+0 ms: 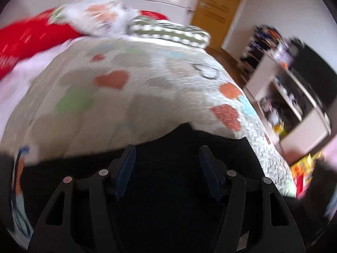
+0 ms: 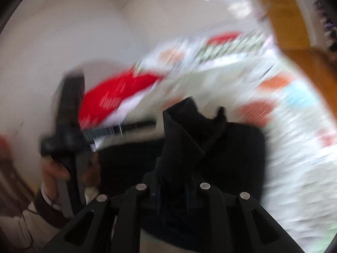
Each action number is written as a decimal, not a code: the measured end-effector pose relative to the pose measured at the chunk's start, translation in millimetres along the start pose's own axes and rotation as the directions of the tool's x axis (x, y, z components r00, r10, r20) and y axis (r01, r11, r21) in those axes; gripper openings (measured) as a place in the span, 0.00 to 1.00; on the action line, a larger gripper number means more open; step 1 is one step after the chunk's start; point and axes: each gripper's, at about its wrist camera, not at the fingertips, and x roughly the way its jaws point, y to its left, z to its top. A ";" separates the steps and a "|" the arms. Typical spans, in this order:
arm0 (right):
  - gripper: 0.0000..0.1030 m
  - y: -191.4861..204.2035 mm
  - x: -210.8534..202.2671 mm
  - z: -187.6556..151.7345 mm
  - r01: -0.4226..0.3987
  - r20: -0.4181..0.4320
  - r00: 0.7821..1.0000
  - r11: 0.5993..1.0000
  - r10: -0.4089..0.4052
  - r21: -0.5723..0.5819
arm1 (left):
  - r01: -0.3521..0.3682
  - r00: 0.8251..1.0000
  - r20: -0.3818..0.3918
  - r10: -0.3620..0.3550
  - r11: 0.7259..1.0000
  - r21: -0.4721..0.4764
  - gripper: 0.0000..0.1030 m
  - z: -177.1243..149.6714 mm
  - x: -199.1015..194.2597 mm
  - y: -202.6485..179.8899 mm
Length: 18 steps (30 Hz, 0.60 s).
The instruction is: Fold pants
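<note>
Right tool (image 2: 174, 189) clamping black pants (image 2: 231, 151) edge.

A home bedroom is shown: a bed (image 1: 63, 124) is covered by a heart-patterned quilt (image 1: 130, 97), a red pillow (image 1: 27, 40) lies at its far edge, and a wooden door (image 1: 219, 6) and cluttered shelves (image 1: 290, 97) are seen beyond.

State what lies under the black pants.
The black pants lie on a heart-patterned quilt covering the bed. Whatever is beneath the quilt is hidden. The right gripper pinches a raised fold.
</note>
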 end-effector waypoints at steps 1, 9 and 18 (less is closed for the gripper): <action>0.31 4.5 15.2 -7.7 -0.030 -0.091 0.995 0.999 0.032 0.015 | -0.002 1.000 -0.002 0.002 1.000 -0.021 0.60 -4.4 -2.4 5.1; 0.36 -4.7 -60.2 -8.9 0.146 0.088 0.986 0.988 -0.141 -0.050 | 0.117 0.990 -0.069 -0.123 0.990 -0.085 0.61 -39.4 0.0 -16.5; 0.36 -52.2 -40.6 -25.0 0.282 0.022 0.959 0.959 -0.282 0.022 | 0.023 0.990 -0.140 -0.012 0.997 0.075 0.36 -56.1 46.6 -80.3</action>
